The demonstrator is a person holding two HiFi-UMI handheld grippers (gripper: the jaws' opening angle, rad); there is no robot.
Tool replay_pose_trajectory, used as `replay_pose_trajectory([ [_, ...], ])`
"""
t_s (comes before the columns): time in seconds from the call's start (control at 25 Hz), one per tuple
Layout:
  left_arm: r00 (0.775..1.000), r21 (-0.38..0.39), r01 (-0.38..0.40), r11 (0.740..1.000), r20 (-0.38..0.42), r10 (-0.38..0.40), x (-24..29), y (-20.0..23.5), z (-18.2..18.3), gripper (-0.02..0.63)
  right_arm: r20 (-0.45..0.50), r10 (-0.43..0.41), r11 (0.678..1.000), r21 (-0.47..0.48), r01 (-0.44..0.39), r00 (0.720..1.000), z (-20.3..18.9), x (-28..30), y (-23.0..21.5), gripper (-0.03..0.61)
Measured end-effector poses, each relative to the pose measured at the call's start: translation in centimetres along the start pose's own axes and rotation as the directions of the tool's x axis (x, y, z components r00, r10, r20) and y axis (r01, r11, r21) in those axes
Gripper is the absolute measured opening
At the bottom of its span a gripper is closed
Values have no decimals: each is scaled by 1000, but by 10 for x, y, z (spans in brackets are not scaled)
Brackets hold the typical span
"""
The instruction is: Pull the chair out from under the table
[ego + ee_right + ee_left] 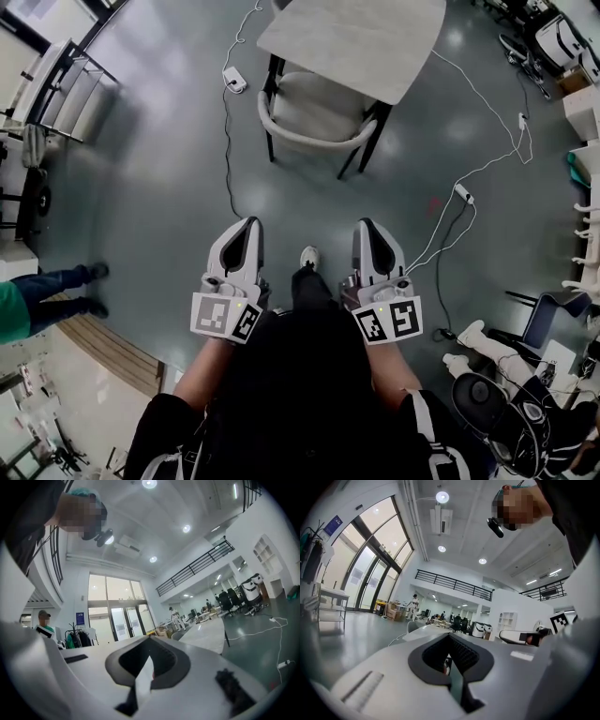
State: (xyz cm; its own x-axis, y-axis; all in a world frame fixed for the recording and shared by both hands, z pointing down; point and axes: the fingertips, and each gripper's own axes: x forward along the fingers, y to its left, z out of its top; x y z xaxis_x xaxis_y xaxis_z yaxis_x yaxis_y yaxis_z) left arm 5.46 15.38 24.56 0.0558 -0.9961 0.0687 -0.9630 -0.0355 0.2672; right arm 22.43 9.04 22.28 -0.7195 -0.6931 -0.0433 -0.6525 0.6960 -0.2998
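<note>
A pale cushioned chair (314, 117) with black legs is tucked partly under a light grey table (356, 42) at the top of the head view. Both grippers are held level over the grey floor, well short of the chair and touching nothing. My left gripper (250, 223) has its jaws shut with nothing between them, and so does my right gripper (365, 224). The left gripper view looks along its shut jaws, and the table top (427, 631) lies ahead. In the right gripper view the table (208, 637) stands ahead to the right.
White cables and a power strip (233, 80) run across the floor beside the chair and table. A metal rack (66, 89) stands at the left, and a person's legs (52, 286) are at the left edge. Shelving and equipment crowd the right side (581, 122).
</note>
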Motion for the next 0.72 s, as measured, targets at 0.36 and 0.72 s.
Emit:
replay_pose_trajectory([
  [0.36,1000,-2,-30,1000,-4,30,54,10,12,6,3,17,999,28,-17,1000,10,46,-37,15],
  [0.72,1000,-6,-31,1000,-7,31,85,21,20,6,-31,7,999,45,-6,999,5,72,-49,15],
])
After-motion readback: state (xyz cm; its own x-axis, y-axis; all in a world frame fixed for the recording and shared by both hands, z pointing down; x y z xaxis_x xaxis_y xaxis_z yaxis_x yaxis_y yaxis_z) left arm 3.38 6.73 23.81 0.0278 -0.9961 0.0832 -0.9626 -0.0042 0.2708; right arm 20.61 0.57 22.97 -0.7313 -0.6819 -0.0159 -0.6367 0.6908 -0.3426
